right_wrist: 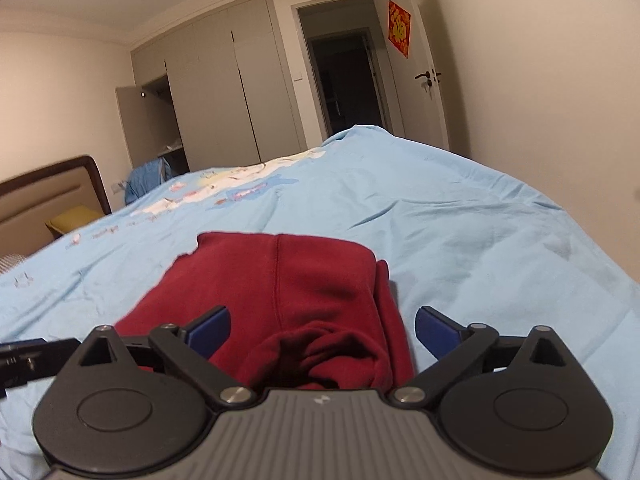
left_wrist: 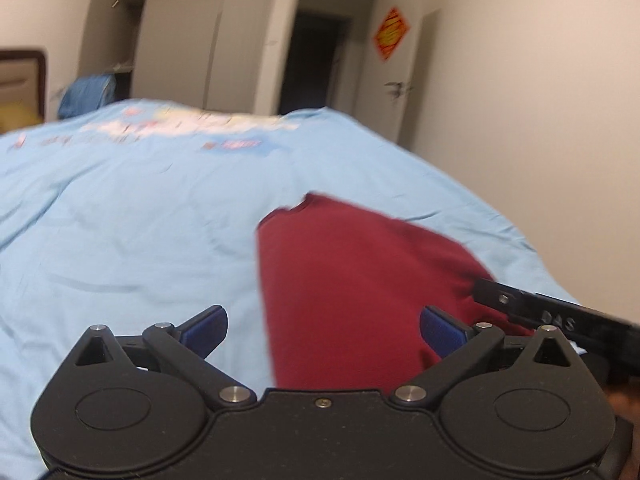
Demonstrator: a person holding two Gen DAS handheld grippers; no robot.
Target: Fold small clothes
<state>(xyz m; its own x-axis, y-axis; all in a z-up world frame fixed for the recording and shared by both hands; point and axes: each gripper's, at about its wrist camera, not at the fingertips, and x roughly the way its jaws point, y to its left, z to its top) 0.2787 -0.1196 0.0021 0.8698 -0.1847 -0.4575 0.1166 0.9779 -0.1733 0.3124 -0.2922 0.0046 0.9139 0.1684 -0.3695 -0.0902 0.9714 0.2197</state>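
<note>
At the far left stood a brown headboard (right_wrist: 52, 188), with a blue bundle (right_wrist: 146, 180) beyond it by the grey wardrobe (right_wrist: 224, 92). The light blue bedspread (right_wrist: 460, 220) covered the bed. The left gripper (left_wrist: 323, 330) hung low over it, its blue fingers (left_wrist: 206, 330) spread wide apart, holding nothing; the dark red garment (left_wrist: 352, 280) lay on the bedspread ahead and slightly to its right. The right gripper (right_wrist: 323, 330) hovered at the garment's near, bunched end, its fingers (right_wrist: 436, 330) also wide apart, gripping nothing. The garment (right_wrist: 280, 288) lay folded, a seam running down its middle. Farther right, a red decoration (right_wrist: 399, 28) hung on the open door (right_wrist: 420, 80).
</note>
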